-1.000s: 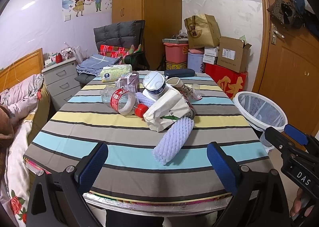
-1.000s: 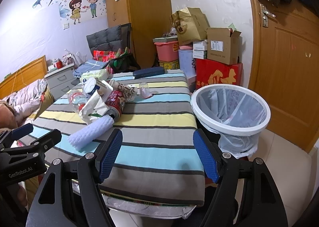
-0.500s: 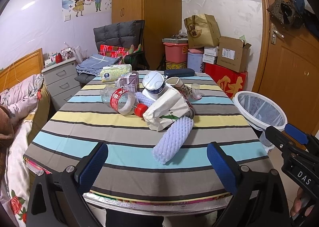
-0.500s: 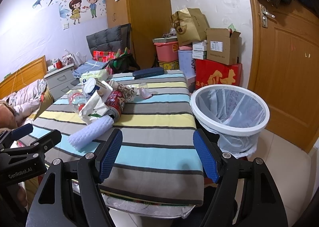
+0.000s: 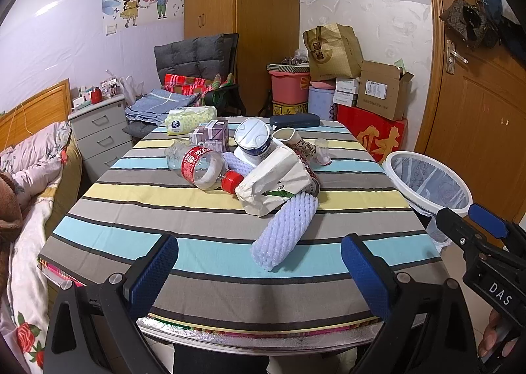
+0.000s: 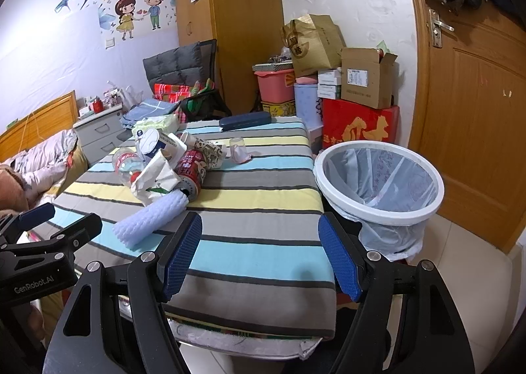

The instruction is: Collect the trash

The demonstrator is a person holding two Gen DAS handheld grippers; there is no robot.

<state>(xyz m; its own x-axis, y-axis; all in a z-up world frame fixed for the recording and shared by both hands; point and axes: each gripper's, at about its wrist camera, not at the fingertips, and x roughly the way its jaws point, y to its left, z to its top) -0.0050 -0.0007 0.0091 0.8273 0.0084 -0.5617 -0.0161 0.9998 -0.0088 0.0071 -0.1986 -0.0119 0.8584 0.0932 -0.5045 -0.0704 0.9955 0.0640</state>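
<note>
Trash pile crowds the table, bin beside; both grippers gape empty.

wardrobe back wall | drawer unit left (bedside) | cardboard box on red box

Home bedroom: bed, wardrobe

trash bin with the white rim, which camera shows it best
The right wrist view: the trash bin shows its whole white rim, clear liner and inside, standing beside the table's right edge. The left wrist view catches only its upper part at the right edge, partly behind the other hand-held gripper.
</note>
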